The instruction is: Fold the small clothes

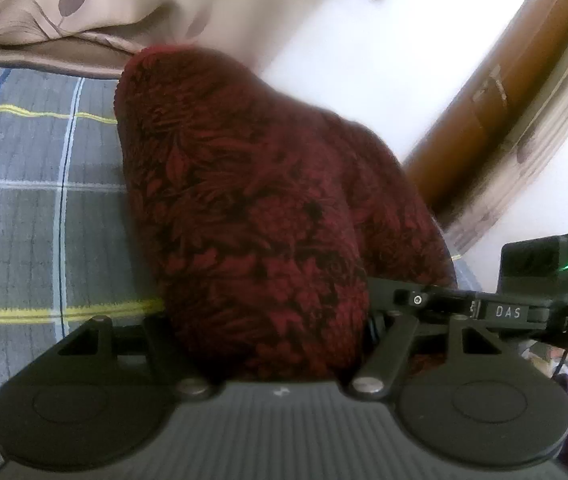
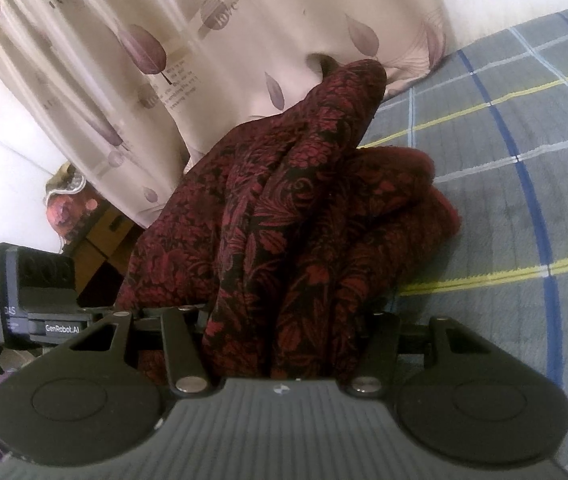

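A grey plaid bedsheet [image 2: 504, 168] covers the bed, with a leaf-print curtain [image 2: 155, 52] behind it and a wooden door frame [image 1: 496, 92] to one side. The dark red floral garment [image 2: 304, 208] hangs bunched above the sheet and blocks most of the forward view from both cameras. Left gripper [image 1: 267, 344] — jaws closed on one bunch of the garment [image 1: 251, 208]. Right gripper [image 2: 284, 344] — jaws clamped on gathered folds. Fingertips are hidden by cloth.
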`<state>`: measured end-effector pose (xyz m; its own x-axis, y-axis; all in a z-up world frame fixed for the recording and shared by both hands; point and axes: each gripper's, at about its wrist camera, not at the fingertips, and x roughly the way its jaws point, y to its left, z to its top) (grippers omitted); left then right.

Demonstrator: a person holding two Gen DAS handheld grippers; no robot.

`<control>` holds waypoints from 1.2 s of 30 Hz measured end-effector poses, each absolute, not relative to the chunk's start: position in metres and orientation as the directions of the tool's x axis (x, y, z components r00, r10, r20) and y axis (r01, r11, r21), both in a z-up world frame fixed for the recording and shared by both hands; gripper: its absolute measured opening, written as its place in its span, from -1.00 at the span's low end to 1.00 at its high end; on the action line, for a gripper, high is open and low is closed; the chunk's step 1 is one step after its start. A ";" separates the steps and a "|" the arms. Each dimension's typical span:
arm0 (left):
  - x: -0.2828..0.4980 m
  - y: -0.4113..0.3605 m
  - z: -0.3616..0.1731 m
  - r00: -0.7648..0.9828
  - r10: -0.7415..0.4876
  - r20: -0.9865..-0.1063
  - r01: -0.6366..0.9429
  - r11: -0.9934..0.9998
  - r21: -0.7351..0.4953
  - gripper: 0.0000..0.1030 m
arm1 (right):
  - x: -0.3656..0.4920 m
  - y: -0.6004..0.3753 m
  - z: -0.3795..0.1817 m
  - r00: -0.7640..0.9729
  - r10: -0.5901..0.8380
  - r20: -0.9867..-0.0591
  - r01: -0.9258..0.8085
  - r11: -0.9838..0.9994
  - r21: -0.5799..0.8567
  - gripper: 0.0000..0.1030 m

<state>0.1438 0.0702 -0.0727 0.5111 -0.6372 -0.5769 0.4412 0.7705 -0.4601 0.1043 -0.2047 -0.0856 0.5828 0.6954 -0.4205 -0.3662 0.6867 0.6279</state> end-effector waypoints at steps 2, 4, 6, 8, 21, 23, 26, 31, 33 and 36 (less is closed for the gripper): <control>0.145 0.066 -0.075 0.516 -0.623 -0.588 0.441 0.782 -0.441 0.36 | 0.108 -0.204 -0.088 0.583 0.690 -0.428 -0.366 0.694 0.621 0.09; 0.144 0.062 -0.078 0.521 -0.613 -0.594 0.440 0.789 -0.428 0.36 | 0.109 -0.202 -0.091 0.585 0.680 -0.443 -0.368 0.708 0.602 0.09; 0.141 0.060 -0.080 0.530 -0.602 -0.597 0.441 0.797 -0.412 0.37 | 0.108 -0.201 -0.095 0.584 0.675 -0.450 -0.367 0.715 0.595 0.09; 0.137 0.056 -0.080 0.546 -0.587 -0.598 0.440 0.808 -0.392 0.39 | 0.107 -0.201 -0.098 0.584 0.672 -0.455 -0.372 0.720 0.586 0.09; 0.117 0.029 -0.080 0.627 -0.483 -0.612 0.397 0.873 -0.283 0.60 | 0.103 -0.198 -0.107 0.611 0.630 -0.479 -0.374 0.763 0.527 0.25; 0.114 0.032 -0.081 0.632 -0.476 -0.611 0.392 0.877 -0.278 0.62 | 0.103 -0.198 -0.108 0.613 0.629 -0.478 -0.372 0.764 0.527 0.26; 0.109 0.035 -0.081 0.640 -0.468 -0.610 0.392 0.881 -0.265 0.63 | 0.102 -0.199 -0.109 0.617 0.626 -0.476 -0.374 0.766 0.522 0.30; 0.110 0.034 -0.082 0.658 -0.439 -0.611 0.383 0.895 -0.231 0.70 | 0.101 -0.199 -0.109 0.622 0.616 -0.483 -0.371 0.775 0.511 0.37; 0.108 0.033 -0.081 0.664 -0.430 -0.612 0.375 0.899 -0.224 0.72 | 0.101 -0.199 -0.109 0.624 0.612 -0.486 -0.370 0.779 0.506 0.38; 0.102 0.033 -0.079 0.675 -0.412 -0.612 0.361 0.908 -0.213 0.74 | 0.098 -0.198 -0.108 0.631 0.600 -0.491 -0.368 0.790 0.491 0.45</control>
<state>0.1021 0.0327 -0.0790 0.6750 -0.4122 -0.6119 0.3611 0.9078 -0.2132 0.0983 -0.1980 -0.1084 0.6314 0.5999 -0.4913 -0.3682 0.7896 0.4910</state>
